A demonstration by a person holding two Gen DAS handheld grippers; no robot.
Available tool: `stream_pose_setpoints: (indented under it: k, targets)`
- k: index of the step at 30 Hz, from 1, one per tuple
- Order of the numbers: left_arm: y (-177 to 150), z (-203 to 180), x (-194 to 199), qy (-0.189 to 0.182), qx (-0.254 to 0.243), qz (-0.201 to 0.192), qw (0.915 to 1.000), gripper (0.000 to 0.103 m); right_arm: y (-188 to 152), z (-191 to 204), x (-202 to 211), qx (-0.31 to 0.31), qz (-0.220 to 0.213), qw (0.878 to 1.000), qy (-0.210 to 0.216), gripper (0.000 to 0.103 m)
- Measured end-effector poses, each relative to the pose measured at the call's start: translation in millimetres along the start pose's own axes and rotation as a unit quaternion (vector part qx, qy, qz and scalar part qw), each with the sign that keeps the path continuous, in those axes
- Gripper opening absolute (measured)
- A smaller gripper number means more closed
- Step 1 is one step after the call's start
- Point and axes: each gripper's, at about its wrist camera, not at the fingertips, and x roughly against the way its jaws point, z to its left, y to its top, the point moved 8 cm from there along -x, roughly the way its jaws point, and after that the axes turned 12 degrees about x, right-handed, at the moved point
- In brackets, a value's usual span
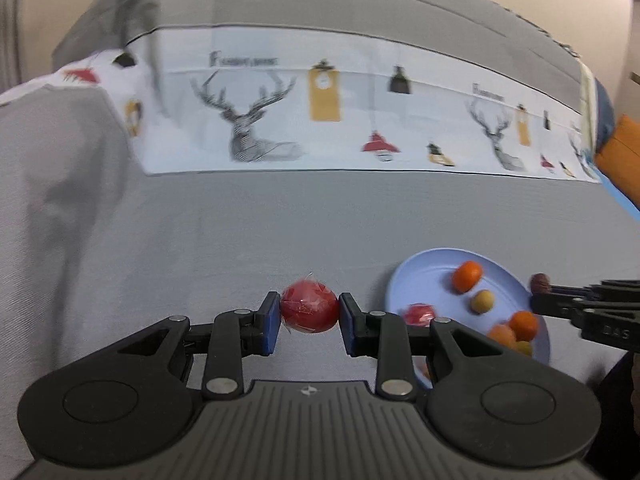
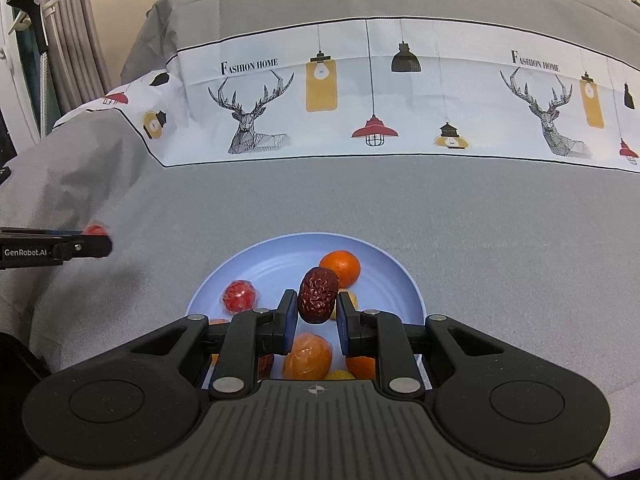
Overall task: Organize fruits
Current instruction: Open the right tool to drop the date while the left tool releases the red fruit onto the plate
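Gray cloth point(image 2: 460, 216) covers the big soft surface under my two claws, and a white band point(image 2: 360, 92) with deer and lamps drawn on it runs across the cloth farther away. On the cloth sits a round blue plate point(image 2: 256, 268) with fruit in it. I see an orange point(image 2: 340, 266) at the far side of the plate, a red fruit in clear wrap point(image 2: 239, 296) on its left side, and more orange and yellow fruits close under my right claw, partly hidden.

My left claw point(image 1: 309, 316) is off to the left of the plate, over the bare cloth. It squeezes a wrapped red ball fruit point(image 1: 309, 307) between its two blue pads point(image 1: 271, 322), one pad on each side. The fruit sits right at the tips of the claw.

My right claw point(image 2: 318, 316) hangs over the plate. It pinches a dark red wrinkly date point(image 2: 318, 295) between its pads. The date stands up tall and sticks out above the tips. The orange is just behind it.
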Motion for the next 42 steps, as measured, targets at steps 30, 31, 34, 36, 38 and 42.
stream_pose_setpoints:
  k: [30, 31, 34, 36, 38, 42]
  targets:
    - [-25.0, -91.6, -25.3, -0.148, -0.005, -0.028, 0.9886, 0.068, -8.0, -12.4, -6.6, -0.009, 0.022, 0.999, -0.049, 0.074]
    - [-24.8, -90.3, -24.4, -0.145, -0.005, -0.028, 0.9891, 0.069, -8.3, -12.4, -6.0, -0.007, 0.022, 0.998, -0.05, 0.076]
    - [-25.8, -90.3, -16.4, -0.133, -0.018, -0.037, 0.9903, 0.079, -6.6, -12.6, -1.6, 0.0, 0.016, 0.998, -0.059, 0.085]
    - [-25.4, -91.0, -6.5, -0.126, -0.028, -0.049, 0.9904, 0.085, -5.4, -14.2, 3.8, 0.001, 0.008, 0.998, -0.064, 0.089]
    - [-23.1, -90.0, 4.7, -0.117, -0.032, -0.061, 0.9908, 0.086, -2.7, -17.6, 11.7, -0.004, 0.001, 0.997, -0.072, 0.094]
    - [-18.4, -86.6, 25.0, -0.097, -0.007, -0.049, 0.9941, 0.087, 6.9, -22.4, 35.2, -0.007, -0.03, 0.996, -0.085, 0.102]
